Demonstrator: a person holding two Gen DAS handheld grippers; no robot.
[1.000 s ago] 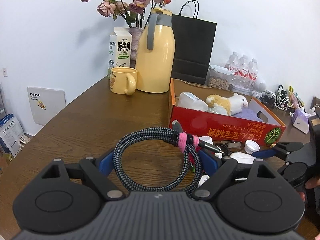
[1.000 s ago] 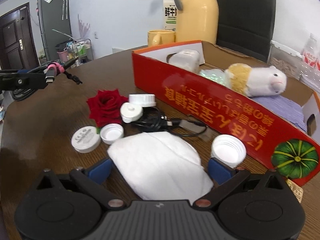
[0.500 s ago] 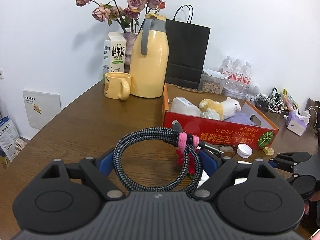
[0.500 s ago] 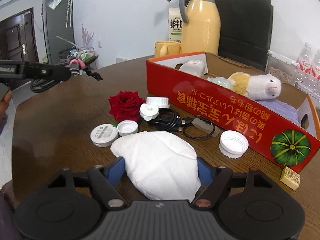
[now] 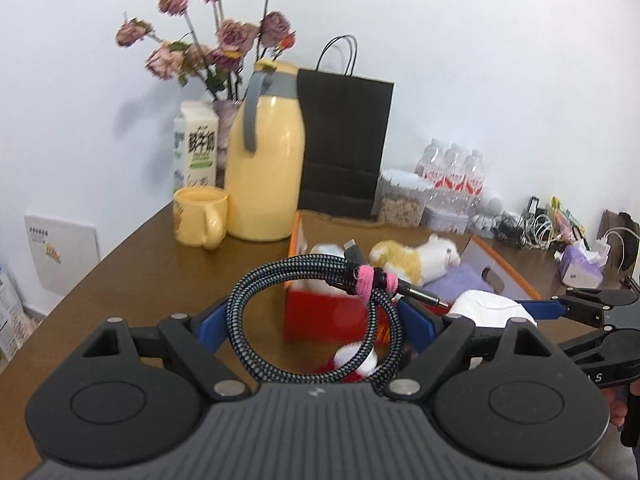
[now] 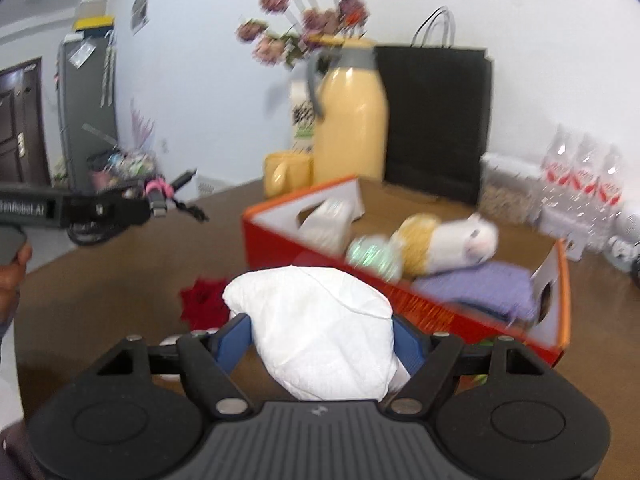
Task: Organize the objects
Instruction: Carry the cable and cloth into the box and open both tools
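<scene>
Nearest, in the left wrist view: left hand-held gripper (image 5: 316, 322) clamped on a coiled braided cable (image 5: 320, 320), blue pads pressing the coil's two sides, a pink strap binding the loops, both plugs jutting up and right. In the right wrist view: right hand-held gripper (image 6: 320, 338) gripping a white crumpled pouch (image 6: 320, 328), pads against its flanks, pouch lifted off the brown surface (image 6: 120, 280).

Below and just left of the pouch, on the surface: a red rose (image 6: 202, 298), blurred.

Next, the red cardboard box (image 6: 440, 312), open-topped. Inside, from its near-left corner to the right: a white packet (image 6: 326, 226), a pale green ball (image 6: 374, 258), a yellow-and-white plush animal (image 6: 444, 246) lying on its side, and a folded lilac cloth (image 6: 480, 288) touching the plush.

Cable held just in front of the box's near wall; pouch held before the box's long side.

Beyond the box: a yellow mug (image 5: 198, 220), a yellow thermos jug (image 5: 264, 160), a milk carton (image 5: 196, 144), a black paper bag (image 5: 344, 140). Farthest: dried roses in a vase (image 5: 216, 44), and water bottles (image 5: 452, 172) at the wall.
</scene>
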